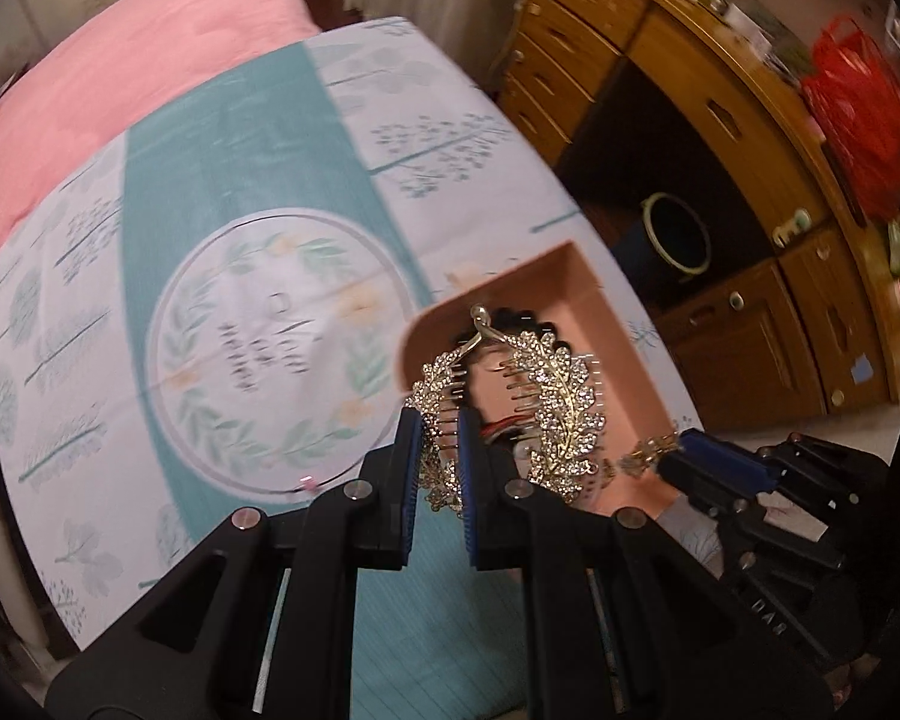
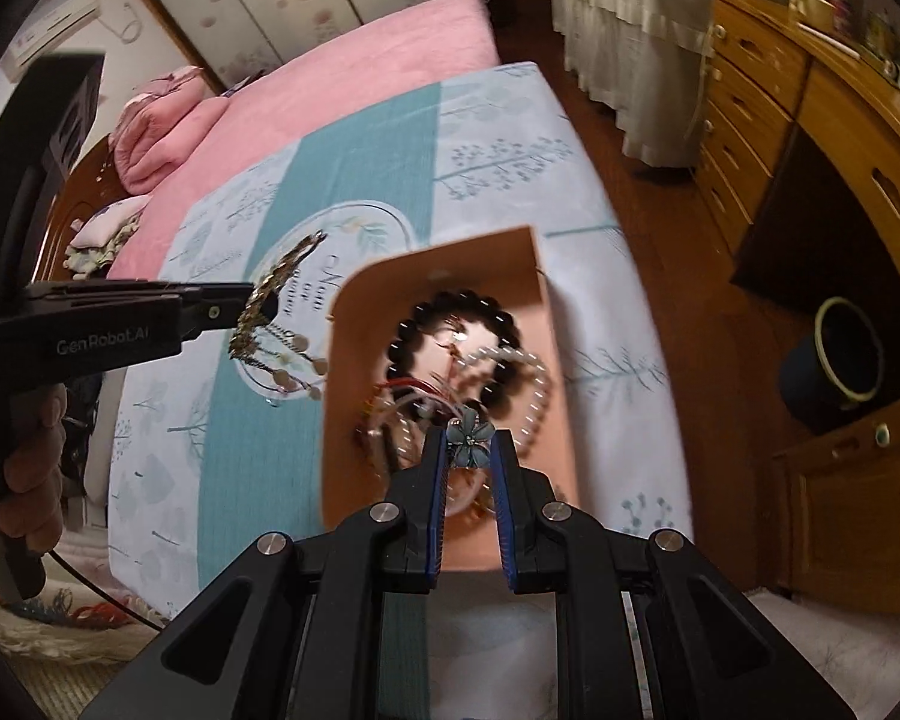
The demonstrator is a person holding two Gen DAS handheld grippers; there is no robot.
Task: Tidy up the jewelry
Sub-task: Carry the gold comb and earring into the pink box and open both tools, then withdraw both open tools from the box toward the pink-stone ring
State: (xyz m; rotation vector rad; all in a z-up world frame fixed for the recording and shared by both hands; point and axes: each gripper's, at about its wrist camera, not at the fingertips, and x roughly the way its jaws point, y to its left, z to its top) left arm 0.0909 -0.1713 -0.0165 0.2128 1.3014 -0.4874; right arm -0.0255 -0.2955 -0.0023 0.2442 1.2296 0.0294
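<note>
Left claw [image 1: 441, 468] is clamped on 1 wing of a gold rhinestone leaf hair clip [image 1: 555, 414], held above the bed [image 1: 222, 138] beside the peach box [image 2: 546, 276]. Right claw [image 2: 469, 468] is clamped on a small blue flower ornament [image 2: 469, 441] over that box. Inside lie 1 black bead bracelet [image 2: 450, 306] and 1 white bead strand [image 2: 540, 396].

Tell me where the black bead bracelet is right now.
The black bead bracelet lies inside the pink box on the bed, just beyond the right gripper holding a blue flower piece.
</note>
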